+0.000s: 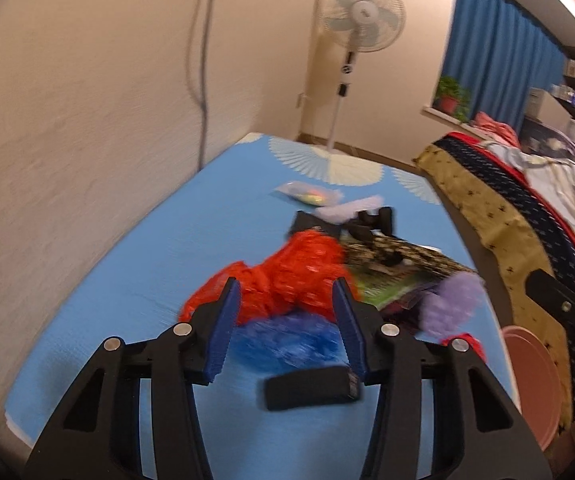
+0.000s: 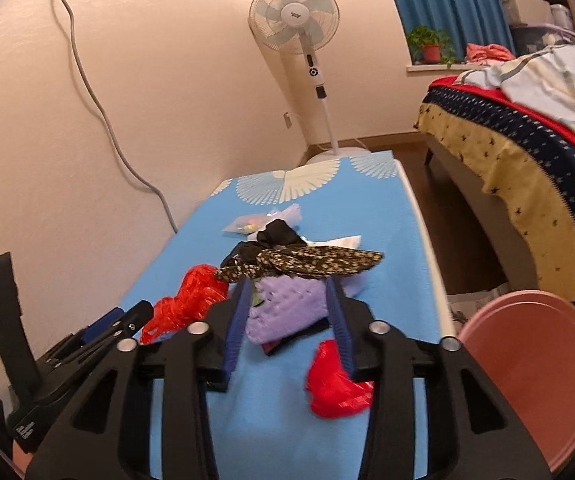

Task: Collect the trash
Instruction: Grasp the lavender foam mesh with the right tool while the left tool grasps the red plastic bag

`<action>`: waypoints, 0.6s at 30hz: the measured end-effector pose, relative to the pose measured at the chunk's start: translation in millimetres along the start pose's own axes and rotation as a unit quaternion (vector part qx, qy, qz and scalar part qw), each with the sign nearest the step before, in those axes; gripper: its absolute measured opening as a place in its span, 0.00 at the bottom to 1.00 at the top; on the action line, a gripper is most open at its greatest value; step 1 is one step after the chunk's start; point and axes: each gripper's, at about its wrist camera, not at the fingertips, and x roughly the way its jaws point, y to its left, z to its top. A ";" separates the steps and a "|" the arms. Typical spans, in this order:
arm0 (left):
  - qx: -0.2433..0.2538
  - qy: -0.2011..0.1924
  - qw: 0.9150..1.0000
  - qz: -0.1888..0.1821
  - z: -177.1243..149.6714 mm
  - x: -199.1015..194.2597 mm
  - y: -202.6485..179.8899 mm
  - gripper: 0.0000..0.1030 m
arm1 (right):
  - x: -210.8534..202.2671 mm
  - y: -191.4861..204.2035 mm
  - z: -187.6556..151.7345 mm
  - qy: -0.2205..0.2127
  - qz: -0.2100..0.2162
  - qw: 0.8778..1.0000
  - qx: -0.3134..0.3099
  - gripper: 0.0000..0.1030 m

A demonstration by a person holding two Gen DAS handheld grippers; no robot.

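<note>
**A:** How far along are you with the trash?

**B:** Barely started, I'd judge. The whole pile still lies on the blue-covered bench [image 2: 387, 216], and the pink bin [image 2: 527, 372] stands just off its right edge; I can't see anything inside it.

**A:** What are your grippers doing?

**B:** My left gripper [image 1: 285, 328] has its jaws apart, with the crumpled orange-red plastic bag [image 1: 287, 276] and a blue bag [image 1: 287, 344] between them; the pads don't press on either. My right gripper [image 2: 289, 320] is also apart, framing a lilac bubble-textured wrapper [image 2: 287, 304], not clamped on it.

**A:** What else is there?

**B:** A small red scrap [image 2: 335, 388] near my right gripper, a dark floral-print wrapper [image 2: 303, 262] across the middle, black pieces behind it, and a clear packet with colourful contents [image 2: 247, 224] farthest away. All of it looks thin, crinkled and light; likely to slip or bunch when pinched.
</note>
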 end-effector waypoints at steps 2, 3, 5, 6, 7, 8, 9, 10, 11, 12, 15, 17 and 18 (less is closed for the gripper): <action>-0.012 0.005 1.000 0.009 1.5 11.1 6.3 0.48 | 12.1 1.5 -0.8 0.009 0.003 1.000 0.001 0.48; -0.023 0.008 1.000 0.013 3.1 18.2 9.7 0.54 | 19.5 1.3 -1.2 0.015 0.004 1.000 0.004 0.49; -0.036 0.010 0.999 0.012 6.4 27.4 12.8 0.61 | 28.4 -0.4 -1.3 0.023 0.005 1.000 0.008 0.49; -0.036 0.009 0.999 0.008 9.4 32.7 12.1 0.61 | 32.1 -0.4 -1.3 0.026 0.006 1.000 0.010 0.50; -0.033 0.008 0.999 0.006 12.0 36.8 10.1 0.63 | 37.7 -0.7 -1.0 0.031 0.006 0.999 0.011 0.50; -0.029 0.007 1.000 0.003 13.4 39.1 8.9 0.64 | 40.9 -0.3 -1.2 0.035 0.005 0.999 0.010 0.50; -0.020 0.009 1.000 -0.005 15.0 43.8 4.9 0.66 | 44.3 0.1 -1.7 0.038 0.003 0.999 0.008 0.50; -0.014 0.012 1.000 -0.010 15.0 46.2 2.6 0.66 | 46.9 0.1 -2.9 0.042 0.004 0.999 0.005 0.49; -0.008 0.018 1.000 -0.016 14.8 50.0 0.1 0.66 | 49.1 -0.5 -3.7 0.045 0.005 0.999 0.004 0.49; -0.003 0.024 0.999 -0.022 14.3 53.9 -3.0 0.66 | 51.2 -0.5 -4.8 0.048 0.005 0.999 0.001 0.49; 0.010 0.033 0.999 -0.027 13.0 60.1 -10.4 0.66 | 57.3 -4.3 -8.0 0.059 0.005 0.998 0.003 0.44; 0.023 0.038 0.999 -0.022 11.8 64.2 -16.0 0.66 | 61.0 -8.0 -10.7 0.067 0.006 0.998 0.010 0.34; 0.025 0.041 0.999 -0.023 10.7 65.9 -16.9 0.66 | 62.0 -9.5 -11.8 0.070 0.007 0.997 0.013 0.32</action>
